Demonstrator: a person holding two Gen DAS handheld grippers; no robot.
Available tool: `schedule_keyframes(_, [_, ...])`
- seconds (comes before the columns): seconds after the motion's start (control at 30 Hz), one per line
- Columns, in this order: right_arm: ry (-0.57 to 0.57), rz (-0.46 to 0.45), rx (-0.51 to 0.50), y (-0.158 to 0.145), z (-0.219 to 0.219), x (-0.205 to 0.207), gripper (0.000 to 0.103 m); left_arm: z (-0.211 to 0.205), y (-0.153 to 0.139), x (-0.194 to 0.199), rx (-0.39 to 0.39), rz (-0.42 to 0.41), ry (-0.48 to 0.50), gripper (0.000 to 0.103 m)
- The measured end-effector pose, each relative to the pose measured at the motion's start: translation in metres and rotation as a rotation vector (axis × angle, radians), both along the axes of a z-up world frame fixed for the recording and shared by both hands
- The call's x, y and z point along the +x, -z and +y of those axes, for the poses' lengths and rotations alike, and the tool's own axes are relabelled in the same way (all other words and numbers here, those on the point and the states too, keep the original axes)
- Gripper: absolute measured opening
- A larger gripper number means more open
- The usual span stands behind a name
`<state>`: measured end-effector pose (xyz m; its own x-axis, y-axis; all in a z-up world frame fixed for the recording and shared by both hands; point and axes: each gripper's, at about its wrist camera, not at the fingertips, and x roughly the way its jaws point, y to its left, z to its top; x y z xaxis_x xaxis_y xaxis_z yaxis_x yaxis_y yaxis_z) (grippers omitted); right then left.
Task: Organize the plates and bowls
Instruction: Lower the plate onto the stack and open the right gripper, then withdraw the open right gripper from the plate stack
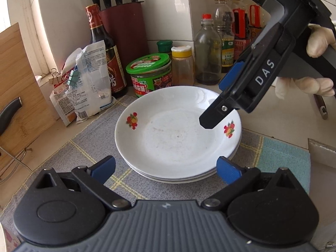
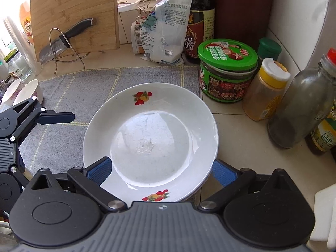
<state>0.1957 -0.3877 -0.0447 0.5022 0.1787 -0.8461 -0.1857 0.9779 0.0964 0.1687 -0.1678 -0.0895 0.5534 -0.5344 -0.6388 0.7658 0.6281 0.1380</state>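
White plates [image 1: 178,138] with fruit motifs sit stacked on a grey checked mat [image 1: 69,157] on the desk, beside a green-lidded jar [image 2: 227,71]; the left gripper [image 1: 166,170] hovers at the stack's near rim, jaws wide; the right gripper [image 2: 161,173] hangs over the opposite rim, jaws wide, empty; two bowls [image 2: 23,92] wait at the mat's far edge; any grip should pinch a rim squarely, clear of the bottles.

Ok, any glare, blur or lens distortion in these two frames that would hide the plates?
Left wrist view: fisheye bends the wall tiles, window blown out at left, plate stack sharp. Right wrist view: window glare pools on the top plate, washing out its centre; edges curve, corners vignette dark; no motion blur in either.
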Motion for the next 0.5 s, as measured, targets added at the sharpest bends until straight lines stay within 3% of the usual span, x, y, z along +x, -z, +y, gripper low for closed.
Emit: schedule_keyframes(0.5, [-0.041, -0.144, -0.068, -0.015, 0.036, -0.02, 0.103, 0.026, -0.012, -0.013, -0.06, 0.033, -0.14, 0.102])
